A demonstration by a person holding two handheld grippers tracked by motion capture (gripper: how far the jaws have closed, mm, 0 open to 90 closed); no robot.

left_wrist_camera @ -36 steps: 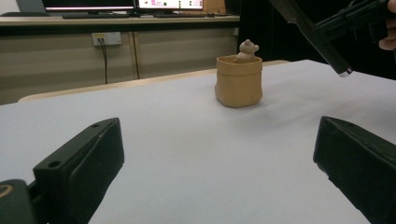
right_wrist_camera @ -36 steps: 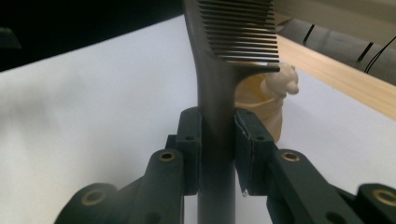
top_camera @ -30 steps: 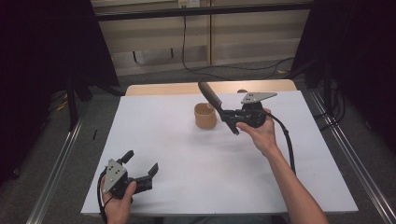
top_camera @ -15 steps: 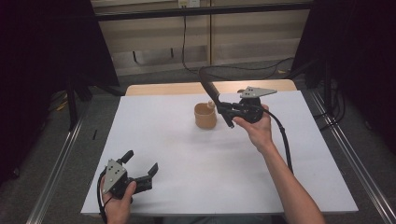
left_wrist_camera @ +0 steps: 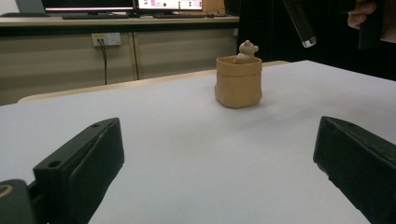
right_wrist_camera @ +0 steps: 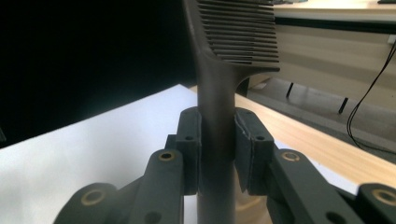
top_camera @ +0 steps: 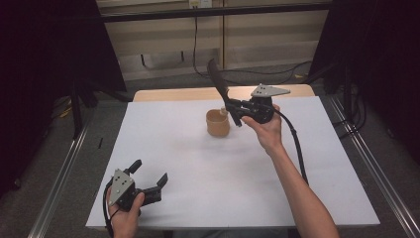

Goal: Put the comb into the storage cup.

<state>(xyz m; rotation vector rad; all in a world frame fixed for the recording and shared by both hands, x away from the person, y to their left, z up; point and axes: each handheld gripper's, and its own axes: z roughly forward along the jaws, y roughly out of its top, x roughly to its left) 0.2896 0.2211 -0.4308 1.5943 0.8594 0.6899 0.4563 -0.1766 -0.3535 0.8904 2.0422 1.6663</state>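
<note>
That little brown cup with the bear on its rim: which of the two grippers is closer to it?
Right. The right gripper, shut on a black comb, hangs just beside the cup, at its far right rim. The left gripper sits at the table's near left edge, well away, jaws open.

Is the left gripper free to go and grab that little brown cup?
Probably yes. The left gripper is open and empty, with bare table between it and the cup. The right gripper, holding a comb, hovers beside the cup and might crowd it.

comb (right_wrist_camera: 224,70) teeth beyond top edge
</note>
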